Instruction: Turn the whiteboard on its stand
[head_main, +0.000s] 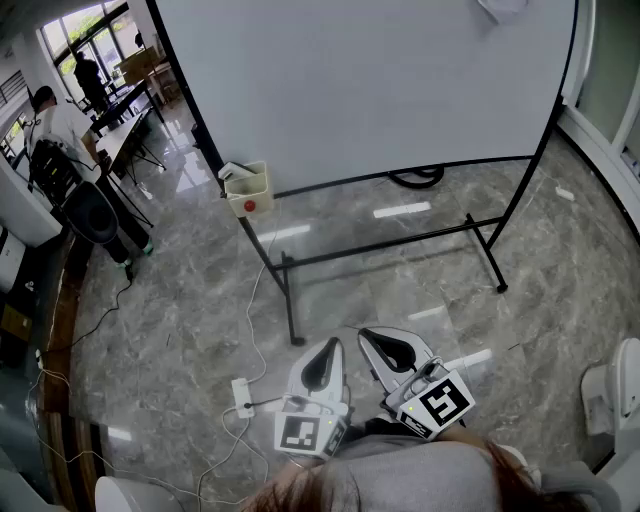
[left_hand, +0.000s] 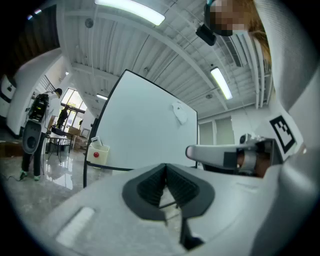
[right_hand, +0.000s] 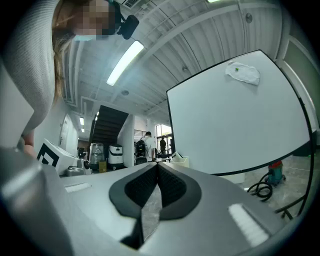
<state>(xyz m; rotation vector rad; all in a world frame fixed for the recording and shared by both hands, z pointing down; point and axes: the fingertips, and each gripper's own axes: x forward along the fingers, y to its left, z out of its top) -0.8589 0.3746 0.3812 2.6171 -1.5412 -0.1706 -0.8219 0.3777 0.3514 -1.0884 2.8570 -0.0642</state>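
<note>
The large whiteboard (head_main: 370, 80) stands upright on a black wheeled stand (head_main: 390, 243) across the marble floor in front of me. It also fills the left gripper view as the whiteboard (left_hand: 145, 130) and the right gripper view as the whiteboard (right_hand: 240, 120). A white cloth (right_hand: 242, 73) hangs near its top. A small cream box (head_main: 248, 190) with a red dot hangs at the board's lower left corner. My left gripper (head_main: 333, 344) and right gripper (head_main: 366, 334) are held close to my body, side by side, well short of the stand. Both are shut with nothing between them.
A power strip (head_main: 243, 397) with white cables lies on the floor at my left. A black cable coil (head_main: 415, 178) lies under the board. People (head_main: 60, 130) and tables are at the far left. A white seat (head_main: 610, 390) stands at the right edge.
</note>
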